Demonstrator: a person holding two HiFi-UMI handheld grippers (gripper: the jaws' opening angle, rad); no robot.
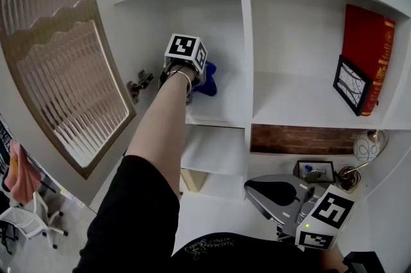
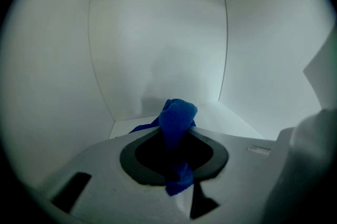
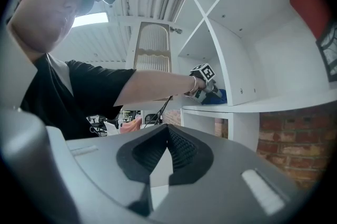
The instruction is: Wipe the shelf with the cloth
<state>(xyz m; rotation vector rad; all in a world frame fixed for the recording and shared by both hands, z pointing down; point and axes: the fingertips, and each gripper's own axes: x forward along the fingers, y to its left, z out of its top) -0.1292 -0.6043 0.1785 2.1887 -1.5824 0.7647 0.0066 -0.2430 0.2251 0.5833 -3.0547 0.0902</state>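
The left gripper point(image 1: 195, 78) is sitting inside a left cubby of the shelf point(image 1: 221, 114), its jaws clenching the blue cloth point(image 2: 177, 117), which is bunching low in that cubby. The right gripper point(image 3: 168, 148) is hanging below, jaws pressed together, empty.

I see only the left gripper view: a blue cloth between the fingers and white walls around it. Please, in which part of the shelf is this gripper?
Observer: The left gripper reaches into a compartment in the left column of the shelf, with the blue cloth low near its board.
Operator: Is something in the neighbour compartment?
Observer: Yes, the one to its right holds an upright red book, with a black-framed picture leaning in front of it.
Operator: And the other gripper?
Observer: The right gripper is lower, outside the shelf, fingers shut on nothing.
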